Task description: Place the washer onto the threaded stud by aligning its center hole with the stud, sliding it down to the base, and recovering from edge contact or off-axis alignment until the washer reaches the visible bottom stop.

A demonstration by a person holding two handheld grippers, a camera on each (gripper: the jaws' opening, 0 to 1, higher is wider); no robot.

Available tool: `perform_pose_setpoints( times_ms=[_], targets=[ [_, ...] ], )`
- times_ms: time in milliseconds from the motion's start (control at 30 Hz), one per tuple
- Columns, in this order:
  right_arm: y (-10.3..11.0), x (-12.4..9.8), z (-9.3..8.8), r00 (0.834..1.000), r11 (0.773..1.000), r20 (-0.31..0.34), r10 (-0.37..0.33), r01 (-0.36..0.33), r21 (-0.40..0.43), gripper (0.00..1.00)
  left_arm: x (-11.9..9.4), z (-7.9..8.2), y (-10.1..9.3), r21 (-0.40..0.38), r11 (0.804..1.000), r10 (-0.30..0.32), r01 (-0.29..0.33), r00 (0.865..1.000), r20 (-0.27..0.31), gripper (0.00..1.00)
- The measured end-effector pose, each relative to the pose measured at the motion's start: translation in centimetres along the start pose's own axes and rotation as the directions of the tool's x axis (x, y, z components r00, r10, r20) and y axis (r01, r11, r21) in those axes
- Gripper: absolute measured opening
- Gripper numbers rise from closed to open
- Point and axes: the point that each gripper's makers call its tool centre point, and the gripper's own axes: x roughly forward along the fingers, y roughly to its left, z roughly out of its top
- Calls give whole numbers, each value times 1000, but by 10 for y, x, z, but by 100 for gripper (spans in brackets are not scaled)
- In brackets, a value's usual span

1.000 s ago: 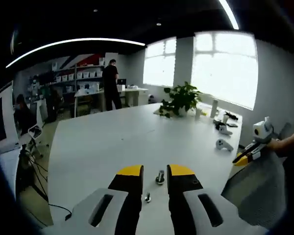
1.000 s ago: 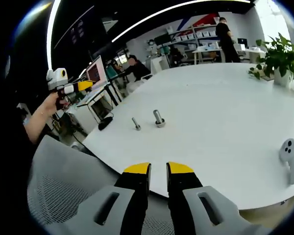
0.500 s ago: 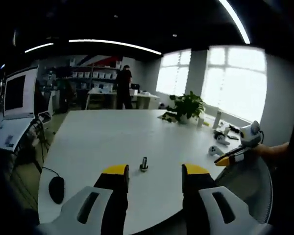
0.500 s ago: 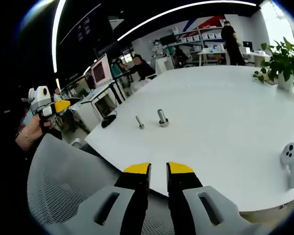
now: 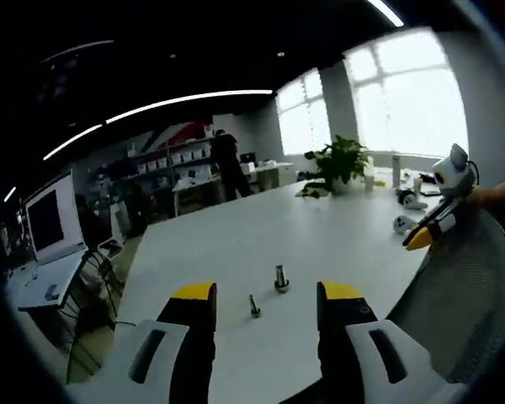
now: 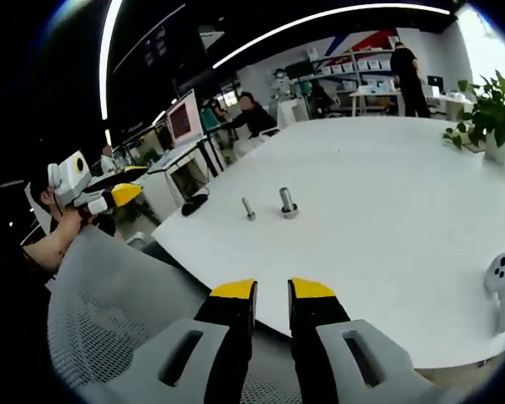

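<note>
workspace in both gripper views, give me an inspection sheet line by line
surface: white table, mostly bare
job's things: threaded stud upright; smaller bolt beside it, apart; washer cannot be told
clutter: white controller near table edge; potted plant at far end
grippers: left gripper open; right gripper jaws close together, holding nothing
cables: nothing seen
surroundings: grey mesh chair, monitor, person standing

Smooth, matt white table top (image 6: 387, 194); shiny metal threaded stud (image 6: 287, 202) and slimmer metal bolt (image 6: 248, 209); grey mesh-cloth chair back (image 6: 109, 303).
</note>
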Motion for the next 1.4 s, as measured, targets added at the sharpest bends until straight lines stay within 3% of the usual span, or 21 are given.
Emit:
perform_pose_setpoints(
  times_ms=[133,233,433,733,800,867,933,1133,1233,1300,1333,1400],
  targets=[
    [4,0,-3,1000,1000,-18,11,-12,-14,21,1,-10,1,-17,1000,3,-4,999,-42,51],
    [6,-1,-5,1000,1000,-25,15,-16,-22,24,4,-27,-2,-29,1000,-10,6,992,-126,54],
    [13,-2,-6,999,998,-19,36,-37,-43,31,3,-34,-5,-50,999,-27,20,989,-143,60],
    [14,-1,-2,999,998,-2,48,-48,-46,29,3,-48,1,-124,992,-17,-8,979,-203,49],
    [11,-1,3,999,997,20,44,-42,-65,29,3,-47,-1,-124,992,-17,-8,979,-201,48],
    [8,-1,-1,999,998,-3,35,-35,-48,29,3,-37,0,-81,997,-3,-10,987,-164,43],
    [9,-1,-3,999,998,-16,39,-40,-50,29,4,-43,1,-120,992,4,-27,981,-193,45],
    [8,-1,-10,998,998,-46,48,-50,-50,29,2,-58,-7,-121,992,-12,-20,965,-262,44],
    [9,-1,-9,998,997,-45,51,-53,-53,29,-1,-56,-2,-107,993,13,-42,967,-256,42],
    [10,-1,-10,998,997,-43,51,-53,-49,29,-4,-55,5,-138,987,43,-79,970,-241,42],
    [10,-1,-9,998,998,-42,50,-52,-47,29,-5,-61,4,-179,981,31,-81,964,-265,43],
    [11,-1,-9,998,997,-35,53,-55,-49,29,-4,-63,2,-162,984,24,-72,960,-280,42]
  ],
)
